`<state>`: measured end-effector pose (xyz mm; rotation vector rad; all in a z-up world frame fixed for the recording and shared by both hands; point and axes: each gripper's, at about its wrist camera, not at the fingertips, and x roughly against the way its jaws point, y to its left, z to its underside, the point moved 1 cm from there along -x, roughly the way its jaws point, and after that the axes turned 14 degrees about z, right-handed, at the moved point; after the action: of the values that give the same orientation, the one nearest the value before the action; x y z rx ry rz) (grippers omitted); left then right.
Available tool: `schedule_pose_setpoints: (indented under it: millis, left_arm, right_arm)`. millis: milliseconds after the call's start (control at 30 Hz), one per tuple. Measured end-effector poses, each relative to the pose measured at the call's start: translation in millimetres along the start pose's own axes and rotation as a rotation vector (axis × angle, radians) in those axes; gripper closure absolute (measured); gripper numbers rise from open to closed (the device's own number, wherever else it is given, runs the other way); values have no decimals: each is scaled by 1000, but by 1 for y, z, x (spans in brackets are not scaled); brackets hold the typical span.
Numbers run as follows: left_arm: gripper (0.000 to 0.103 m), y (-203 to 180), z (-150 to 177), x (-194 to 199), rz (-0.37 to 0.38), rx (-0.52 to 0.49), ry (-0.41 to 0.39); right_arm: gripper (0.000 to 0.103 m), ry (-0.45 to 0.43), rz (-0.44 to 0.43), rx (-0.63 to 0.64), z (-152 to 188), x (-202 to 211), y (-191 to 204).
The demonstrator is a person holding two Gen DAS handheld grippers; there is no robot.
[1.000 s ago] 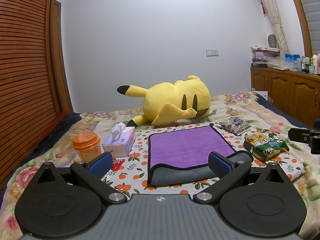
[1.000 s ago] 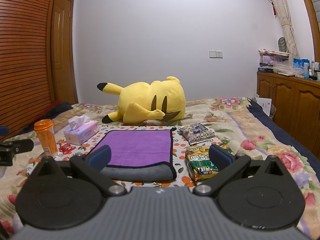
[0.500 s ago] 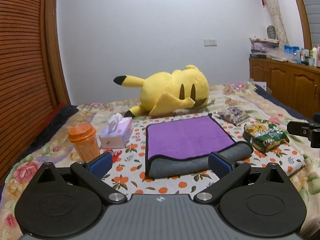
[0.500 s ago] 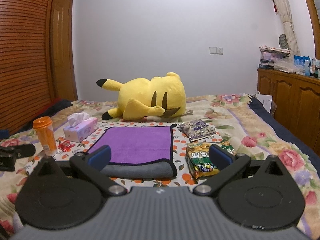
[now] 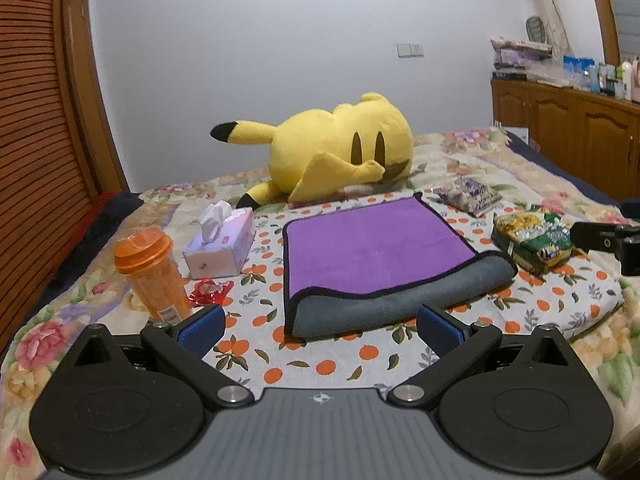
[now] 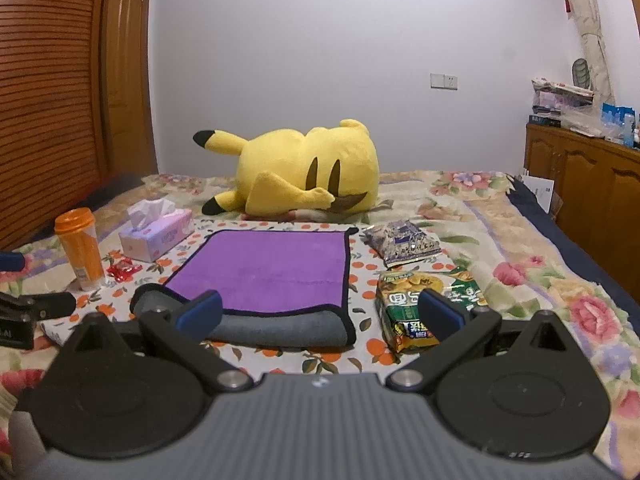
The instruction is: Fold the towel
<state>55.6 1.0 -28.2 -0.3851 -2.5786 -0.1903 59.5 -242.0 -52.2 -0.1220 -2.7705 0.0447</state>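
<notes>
An orange bottle (image 5: 150, 272) and tissue box (image 5: 222, 242) sit at 10 o'clock, a snack bag (image 6: 424, 308) right of the towel (image 5: 380, 260). The towel lies at 12 o'clock, ahead of the left gripper (image 5: 320, 326) and right gripper (image 6: 320, 314), both spread wide and empty.

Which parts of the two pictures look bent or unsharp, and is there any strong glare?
Left wrist view: the slatted wooden wall curves strongly at the edge, fisheye distortion; the towel is sharp. Right wrist view: the door bows likewise; the gripper body at the bottom looks slightly soft. No strong glare in either; the light is even and dim.
</notes>
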Motion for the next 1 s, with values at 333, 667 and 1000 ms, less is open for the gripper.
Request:
schedule_pose_setpoints:
  millis: [333, 667, 1000]
  left_arm:
    - [0, 2, -5, -19, 27, -18, 33]
    - [0, 13, -13, -40, 52, -11, 50]
    - [0, 25, -17, -61, 63, -8, 70]
  right_arm:
    - [0, 31, -14, 24, -2, -19, 6]
    - [0, 47, -32, 43, -5, -40, 12]
    - [0, 68, -42, 54, -6, -60, 16]
